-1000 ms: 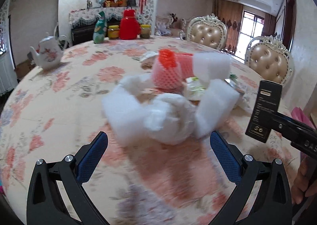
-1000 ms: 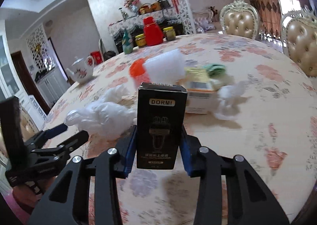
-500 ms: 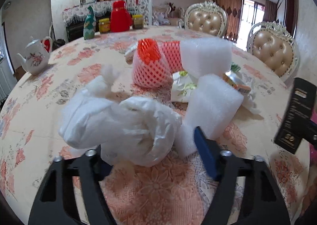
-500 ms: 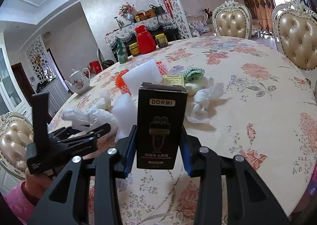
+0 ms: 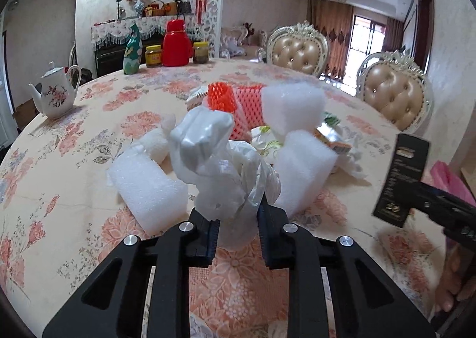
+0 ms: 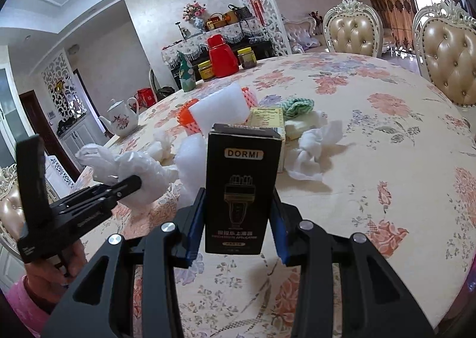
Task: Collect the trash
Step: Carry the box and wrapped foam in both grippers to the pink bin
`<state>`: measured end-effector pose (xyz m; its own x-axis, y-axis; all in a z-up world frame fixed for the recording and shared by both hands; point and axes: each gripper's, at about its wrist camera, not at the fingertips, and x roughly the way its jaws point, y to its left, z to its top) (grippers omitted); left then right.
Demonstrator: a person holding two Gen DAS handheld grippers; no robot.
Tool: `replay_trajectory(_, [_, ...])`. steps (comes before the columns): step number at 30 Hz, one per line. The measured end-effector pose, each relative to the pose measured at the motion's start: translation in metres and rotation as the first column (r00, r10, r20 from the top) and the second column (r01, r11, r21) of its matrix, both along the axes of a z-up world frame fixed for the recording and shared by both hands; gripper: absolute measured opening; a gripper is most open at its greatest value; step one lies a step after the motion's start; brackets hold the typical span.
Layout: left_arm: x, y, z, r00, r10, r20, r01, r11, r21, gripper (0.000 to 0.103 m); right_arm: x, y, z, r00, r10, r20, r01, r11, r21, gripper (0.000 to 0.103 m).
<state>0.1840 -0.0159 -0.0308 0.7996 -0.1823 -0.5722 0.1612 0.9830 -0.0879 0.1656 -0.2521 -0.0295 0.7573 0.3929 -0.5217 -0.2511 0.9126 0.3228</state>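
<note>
Rising from the left gripper (image 5: 238, 219), the crumpled white plastic bag (image 5: 220, 165) stands with its long axis roughly upright, leaning slightly toward the upper left; its translucent, glossy folds are pinched low down between the two blue-padded fingers, which are drawn close together on it; the bag hangs just above the floral tablecloth (image 5: 74, 141). Clamped in the right gripper (image 6: 238, 225), the black DORMI box (image 6: 241, 192) stands upright, long axis vertical, its printed face toward the camera, the blue pads pressed against both its sides; the box is held over the near edge of the table. Just beside the bag lie white foam blocks (image 5: 145, 189), and behind it an orange foam net (image 5: 238, 106) and another large white foam piece (image 5: 293, 106). The right wrist view alone shows the box's front, a crumpled white tissue (image 6: 312, 150), a yellow carton (image 6: 267, 118) and a green knitted item (image 6: 297, 104); the left wrist view shows only the box's side at the right edge. Farther off stand a teapot (image 5: 56, 94) and a red thermos (image 5: 176, 43).
</note>
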Motion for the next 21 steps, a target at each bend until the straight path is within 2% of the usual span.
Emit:
replay_trajectory(6, [-0.008,-0.006,0.006,0.999,-0.029,0.031,0.030,0.999,-0.015,0.021,-0.003,-0.006,0.001,1.000,-0.025,0.002,0.025,1.000,-0.002,0.039])
replay_trajectory(14, [-0.013,-0.036,0.014,0.991,-0.104,0.083,0.107,0.994,-0.037,0.021,-0.008,-0.022,0.000,0.997,-0.081,0.009,0.082,0.996,-0.028,0.039])
replay_trajectory(21, [-0.012,-0.074,0.022,0.976,-0.189,0.108,0.193,0.981,-0.026,0.021,-0.014,-0.045,-0.001,0.985,-0.166,0.038,0.169,0.979,-0.110,0.039])
